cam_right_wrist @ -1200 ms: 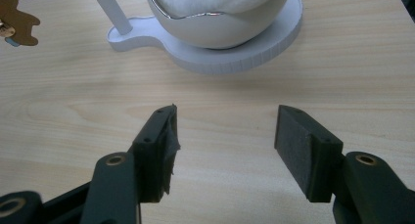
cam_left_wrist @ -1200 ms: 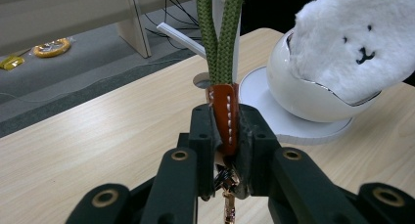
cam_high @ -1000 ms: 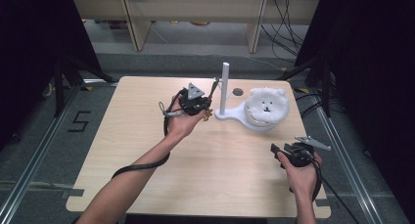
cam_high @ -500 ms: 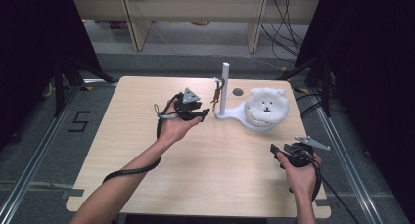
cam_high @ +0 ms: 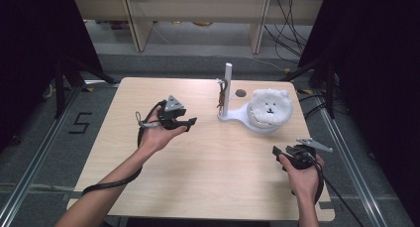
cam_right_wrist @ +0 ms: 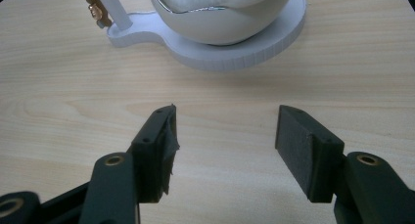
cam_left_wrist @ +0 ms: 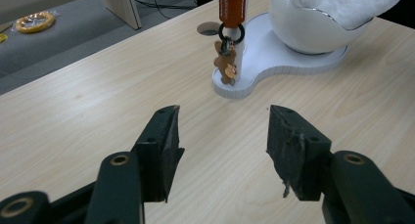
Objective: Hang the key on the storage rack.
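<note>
1. High view: left gripper [cam_high: 184, 122] is hovering, jaws just opening and empty, near the white stand [cam_high: 229, 90]; right gripper [cam_high: 280, 151] is waiting near the table [cam_high: 124, 157] edge.
2. Left gripper view: bear keychain [cam_left_wrist: 226, 62] is hanging from an orange tag [cam_left_wrist: 231, 4] on the stand; the tag's writing is too small to read.
3. Right gripper view: jaws are standing wide, empty, facing the plush-filled bowl [cam_right_wrist: 220, 18].

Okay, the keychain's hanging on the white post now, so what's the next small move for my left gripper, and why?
Probably ease the left gripper back toward you. Its jaws have just been opening and nothing is between them, and the bear keychain hangs from the post apart from them, so the hanging looks done. The right gripper rests open near the table's edge.
</note>
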### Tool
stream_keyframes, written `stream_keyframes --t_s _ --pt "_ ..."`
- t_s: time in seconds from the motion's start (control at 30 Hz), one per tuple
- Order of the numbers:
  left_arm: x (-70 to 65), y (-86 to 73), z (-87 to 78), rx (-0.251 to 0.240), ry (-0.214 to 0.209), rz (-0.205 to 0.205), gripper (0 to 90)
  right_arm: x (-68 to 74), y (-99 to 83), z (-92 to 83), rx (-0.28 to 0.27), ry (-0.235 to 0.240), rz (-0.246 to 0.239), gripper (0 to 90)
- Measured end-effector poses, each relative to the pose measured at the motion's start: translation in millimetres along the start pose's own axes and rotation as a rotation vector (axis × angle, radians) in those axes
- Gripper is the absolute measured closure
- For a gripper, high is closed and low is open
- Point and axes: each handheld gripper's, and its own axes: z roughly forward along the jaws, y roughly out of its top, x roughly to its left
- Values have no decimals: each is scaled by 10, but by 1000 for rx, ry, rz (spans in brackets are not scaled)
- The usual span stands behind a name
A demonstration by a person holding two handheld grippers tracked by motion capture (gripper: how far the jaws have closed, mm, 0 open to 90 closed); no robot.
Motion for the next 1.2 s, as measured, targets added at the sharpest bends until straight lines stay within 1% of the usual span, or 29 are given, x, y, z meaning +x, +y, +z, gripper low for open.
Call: stream_keyframes --t_s 0.03,0.07,0.1,0.13,0.2,0.23,0.27,0.33,0.37,0.4,0.43,0.47,0.5,0.53,0.57,0.67,0.73,0.77,0.8,0.87,0.93,0.97,1.0,1.03,1.07,1.1,1.13,1.17,1.2 --pt "22 -27 -38 4 4 11 455 1 -1 3 1 -3 -3 419" --pt "36 -57 -73 1 7 12 454 2 -2 5 1 -2 -3 418" --pt "53 -86 -113 5 5 13 454 4 -2 5 1 -1 -3 418" --pt "74 -130 -157 -3 2 9 453 4 -1 4 2 -2 -3 418" --pt "103 -185 -232 -3 9 7 452 5 -2 4 3 1 -3 417" --pt "121 -221 -275 -19 11 2 452 29 -10 6 1 -4 27 417" --pt "132 -276 -339 -57 20 -13 455 47 -12 3 8 -2 51 417" --pt "149 -345 -423 -66 28 -26 459 47 -16 4 17 2 47 416" --pt "157 -376 -454 -72 29 -36 459 46 -17 8 18 -4 45 416" --pt "170 -420 -495 -78 30 -49 458 4 -15 24 8 -4 -7 416" --pt "185 -464 -537 -84 38 -56 458 7 -21 34 5 -14 -10 415" --pt "201 -508 -582 -85 49 -60 458 2 -24 41 6 -7 -14 415" --pt "217 -558 -619 -95 56 -70 458 10 -22 31 16 1 -1 414" --pt "228 -610 -661 -99 66 -77 458 46 -32 33 21 -7 38 414" --pt "237 -668 -698 -108 71 -78 459 56 -36 37 22 -4 50 413" --pt "253 -859 -803 -121 94 -84 461 51 -39 37 33 -1 42 413" --pt "273 -996 -860 -125 111 -93 461 54 -44 46 34 -9 44 412" --pt "282 -1064 -890 -119 128 -101 461 56 -48 47 31 -5 44 411" --pt "295 -1133 -911 -124 139 -110 461 60 -46 35 48 -16 43 411" --pt "324 -1265 -944 -128 163 -120 460 64 -54 57 33 0 40 410" --pt "344 -1386 -971 -125 193 -140 456 31 -54 82 24 -10 -16 409" --pt "354 -1443 -979 -133 199 -149 455 41 -55 88 22 -7 -8 409" --pt "360 -1496 -986 -138 210 -158 454 49 -54 82 33 -6 -8 409" --pt "364 -1548 -989 -142 223 -166 454 80 -64 85 37 0 27 409" --pt "368 -1594 -991 -153 228 -167 453 94 -67 84 43 2 39 408" --pt "371 -1634 -987 -174 229 -168 453 97 -69 85 45 -7 38 407" --pt "370 -1661 -992 -181 230 -168 453 98 -75 101 39 -12 34 406" --pt "372 -1684 -984 -192 229 -164 453 103 -77 99 46 -1 36 406" --pt "365 -1701 -983 -188 236 -159 451 103 -82 104 43 2 34 405"
